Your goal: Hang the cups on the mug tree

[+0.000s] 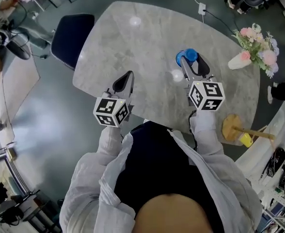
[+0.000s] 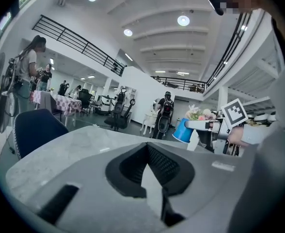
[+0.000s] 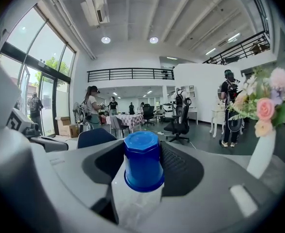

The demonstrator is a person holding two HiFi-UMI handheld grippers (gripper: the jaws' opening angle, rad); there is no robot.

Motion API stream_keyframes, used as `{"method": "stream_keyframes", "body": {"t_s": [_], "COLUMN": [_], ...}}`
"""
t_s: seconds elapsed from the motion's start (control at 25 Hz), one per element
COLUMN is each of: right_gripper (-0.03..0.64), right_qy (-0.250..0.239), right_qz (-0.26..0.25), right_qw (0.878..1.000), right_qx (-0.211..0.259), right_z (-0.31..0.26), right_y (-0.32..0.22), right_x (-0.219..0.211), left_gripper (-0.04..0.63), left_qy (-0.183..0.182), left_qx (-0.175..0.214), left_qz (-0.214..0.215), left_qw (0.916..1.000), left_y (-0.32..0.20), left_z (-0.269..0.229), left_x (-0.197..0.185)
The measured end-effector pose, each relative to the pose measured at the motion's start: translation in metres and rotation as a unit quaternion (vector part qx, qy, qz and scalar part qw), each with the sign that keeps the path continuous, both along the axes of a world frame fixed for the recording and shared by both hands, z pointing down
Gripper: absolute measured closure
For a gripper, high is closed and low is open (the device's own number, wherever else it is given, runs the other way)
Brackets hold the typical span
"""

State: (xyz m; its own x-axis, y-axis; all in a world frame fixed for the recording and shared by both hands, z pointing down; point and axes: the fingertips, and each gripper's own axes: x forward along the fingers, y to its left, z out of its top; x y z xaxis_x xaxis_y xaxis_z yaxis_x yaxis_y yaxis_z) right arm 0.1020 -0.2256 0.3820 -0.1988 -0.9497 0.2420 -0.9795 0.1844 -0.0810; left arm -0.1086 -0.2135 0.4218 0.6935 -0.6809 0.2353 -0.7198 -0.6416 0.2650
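Observation:
A blue cup point(image 1: 189, 55) is clamped between the jaws of my right gripper point(image 1: 191, 63) and held over the far middle of the marble table point(image 1: 147, 42). In the right gripper view the cup point(image 3: 143, 161) fills the gap between the pads of the right gripper point(image 3: 142, 152), its closed base pointing away. The left gripper view shows the same cup point(image 2: 182, 130) at the right, held off the table. My left gripper point(image 1: 128, 76) hovers near the table's front edge, its jaws together with nothing in them point(image 2: 145, 147). The wooden mug tree point(image 1: 232, 127) stands at the table's near right edge, a yellow piece by its stem.
A white vase of pink flowers point(image 1: 253, 50) stands at the table's far right, close to the held cup, and shows as the vase point(image 3: 261, 152) in the right gripper view. A dark blue chair point(image 1: 72, 35) stands at the table's left. People and office chairs stand far off in the hall.

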Motion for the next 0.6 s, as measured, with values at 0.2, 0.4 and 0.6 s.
{"method": "stream_keyframes", "body": {"t_s": [0.2, 0.4, 0.6], "right_gripper": [0.377, 0.377, 0.377], "right_qy": [0.004, 0.016, 0.027], "right_qz": [0.048, 0.088, 0.146], "right_qw": [0.999, 0.996, 0.989], "right_qx": [0.015, 0.019, 0.024], "right_z": [-0.021, -0.028, -0.035], "right_y": [0.045, 0.088, 0.132], "right_x": [0.03, 0.057, 0.09], "left_gripper": [0.592, 0.592, 0.592], "left_qy": [0.003, 0.005, 0.01], "left_qx": [0.011, 0.018, 0.021], "left_qz": [0.064, 0.133, 0.212], "left_qw": [0.9979, 0.9909, 0.977], "left_y": [0.015, 0.036, 0.056], "left_z": [-0.013, -0.021, -0.024], "left_x": [0.043, 0.089, 0.144]}}
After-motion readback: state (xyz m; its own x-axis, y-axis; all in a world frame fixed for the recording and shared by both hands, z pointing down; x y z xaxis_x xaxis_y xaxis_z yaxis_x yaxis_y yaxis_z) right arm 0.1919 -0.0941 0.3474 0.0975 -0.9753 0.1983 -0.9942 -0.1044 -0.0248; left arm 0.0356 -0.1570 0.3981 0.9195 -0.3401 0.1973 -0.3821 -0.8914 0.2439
